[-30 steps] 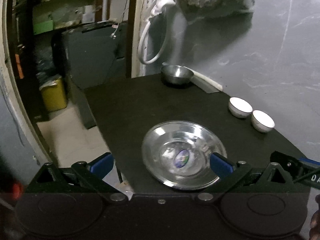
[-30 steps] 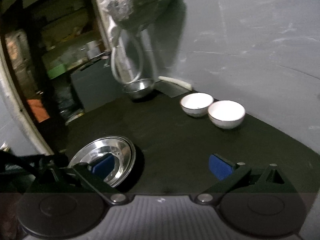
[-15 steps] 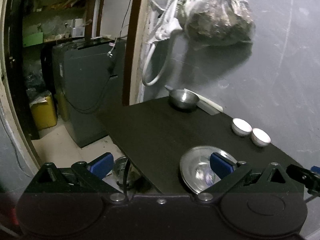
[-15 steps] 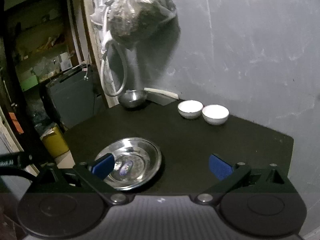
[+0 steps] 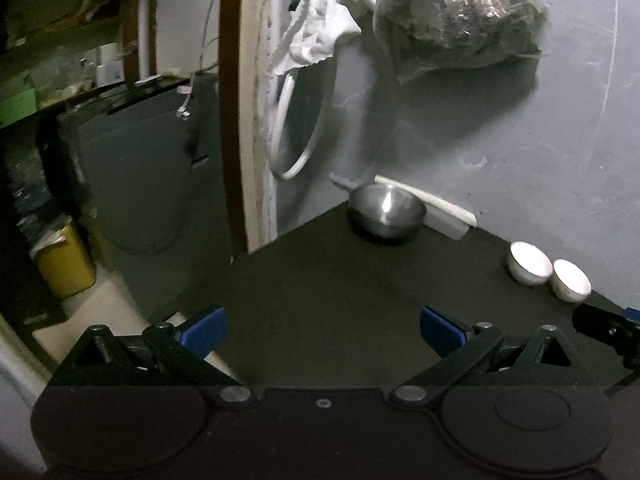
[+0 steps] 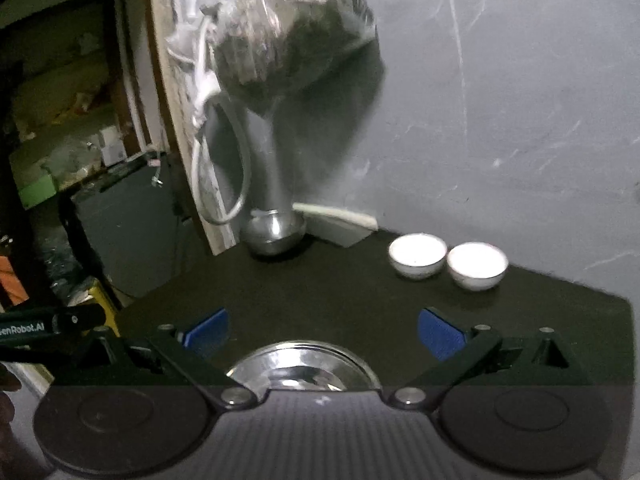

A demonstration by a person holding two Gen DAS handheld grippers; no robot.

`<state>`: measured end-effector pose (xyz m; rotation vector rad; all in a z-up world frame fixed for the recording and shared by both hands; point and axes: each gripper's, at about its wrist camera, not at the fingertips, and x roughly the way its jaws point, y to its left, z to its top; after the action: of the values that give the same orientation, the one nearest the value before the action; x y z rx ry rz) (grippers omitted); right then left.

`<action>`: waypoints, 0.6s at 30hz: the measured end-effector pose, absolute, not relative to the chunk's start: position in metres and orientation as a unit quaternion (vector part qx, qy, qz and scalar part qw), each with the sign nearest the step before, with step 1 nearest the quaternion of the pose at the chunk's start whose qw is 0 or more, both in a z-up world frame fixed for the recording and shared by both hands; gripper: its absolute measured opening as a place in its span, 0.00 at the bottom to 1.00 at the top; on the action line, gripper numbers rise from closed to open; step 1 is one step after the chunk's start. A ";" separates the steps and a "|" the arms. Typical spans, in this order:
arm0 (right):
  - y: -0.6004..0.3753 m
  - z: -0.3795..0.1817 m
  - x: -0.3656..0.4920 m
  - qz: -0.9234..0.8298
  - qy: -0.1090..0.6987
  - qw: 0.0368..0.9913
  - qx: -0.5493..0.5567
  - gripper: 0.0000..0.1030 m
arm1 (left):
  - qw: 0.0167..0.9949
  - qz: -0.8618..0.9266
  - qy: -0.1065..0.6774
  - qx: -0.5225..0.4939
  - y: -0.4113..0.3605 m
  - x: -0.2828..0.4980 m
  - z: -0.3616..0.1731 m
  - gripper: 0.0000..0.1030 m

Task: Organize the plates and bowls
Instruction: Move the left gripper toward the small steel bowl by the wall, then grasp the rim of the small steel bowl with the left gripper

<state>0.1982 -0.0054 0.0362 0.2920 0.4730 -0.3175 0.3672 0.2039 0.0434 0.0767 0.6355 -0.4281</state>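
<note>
A shiny steel plate (image 6: 304,368) lies on the black table (image 6: 340,300) just under my right gripper (image 6: 322,330), which is open and holds nothing. A steel bowl (image 6: 274,230) (image 5: 386,210) sits at the table's far corner by the wall. Two white bowls (image 6: 418,254) (image 6: 476,264) stand side by side at the right, also seen in the left wrist view as white bowls (image 5: 528,266) (image 5: 570,284). My left gripper (image 5: 322,330) is open over the bare table (image 5: 320,288); the plate is out of its view.
A grey wall (image 5: 520,140) backs the table, with a plastic bag (image 5: 456,16) and a white hose (image 5: 292,136) hanging above the steel bowl. A white strip (image 5: 436,208) lies along the wall. To the left are a door frame (image 5: 240,120), a dark cabinet (image 5: 140,184) and a yellow bin (image 5: 64,264).
Both grippers have pulled back and tilted up. The steel plate has dropped out of the left wrist view and slid to the bottom middle of the right wrist view.
</note>
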 end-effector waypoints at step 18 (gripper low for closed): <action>-0.016 0.033 0.339 -0.248 0.269 0.911 0.189 1.00 | 0.869 -0.332 0.356 0.092 0.149 0.574 -0.003 0.99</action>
<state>0.3387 -0.0162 0.0331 0.3906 0.5538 -0.5103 0.5744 0.1488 -0.0026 0.1935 0.7439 -0.6939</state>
